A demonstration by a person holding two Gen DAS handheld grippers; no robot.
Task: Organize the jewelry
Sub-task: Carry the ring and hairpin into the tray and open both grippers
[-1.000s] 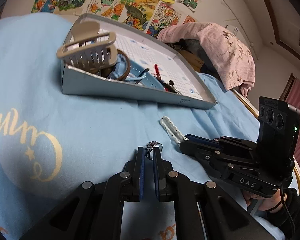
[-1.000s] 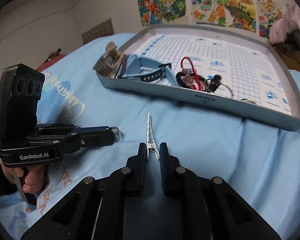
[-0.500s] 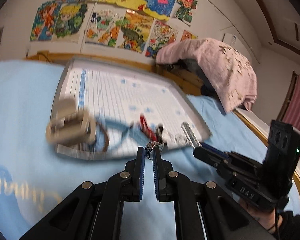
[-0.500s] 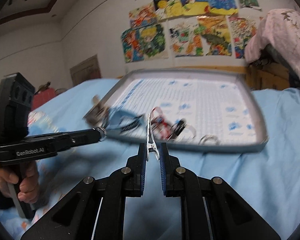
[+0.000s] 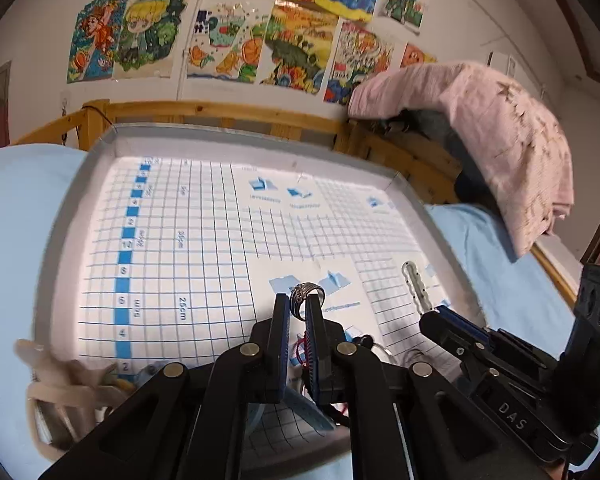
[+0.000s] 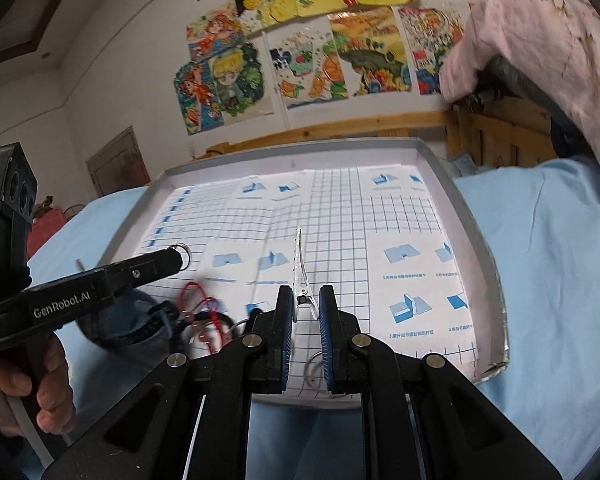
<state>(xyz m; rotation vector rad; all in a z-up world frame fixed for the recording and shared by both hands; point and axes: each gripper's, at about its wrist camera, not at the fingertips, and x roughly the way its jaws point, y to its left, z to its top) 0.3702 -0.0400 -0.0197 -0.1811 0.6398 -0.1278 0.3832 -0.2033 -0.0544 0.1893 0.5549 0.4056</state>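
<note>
My left gripper [image 5: 298,303] is shut on a silver ring [image 5: 307,295] and holds it above the near part of the shallow grey tray [image 5: 80,168] lined with blue grid paper. My right gripper [image 6: 305,301] is shut on a silver hair clip [image 6: 299,258], also over the tray [image 6: 484,256]. The left gripper with the ring [image 6: 183,251] shows in the right wrist view. The right gripper with the clip [image 5: 414,282] shows in the left wrist view. A red bead string [image 6: 198,300] and a blue watch strap [image 6: 140,330] lie in the tray's near part.
A beige hair claw [image 5: 66,390] sits at the tray's near left corner. The tray rests on a light blue bedsheet [image 6: 548,280]. A pink blanket [image 5: 496,136] hangs over the wooden bed frame [image 5: 220,110] behind. Drawings cover the wall.
Both grippers have risen from the sheet and moved forward over the tray, still holding the ring and the clip.
</note>
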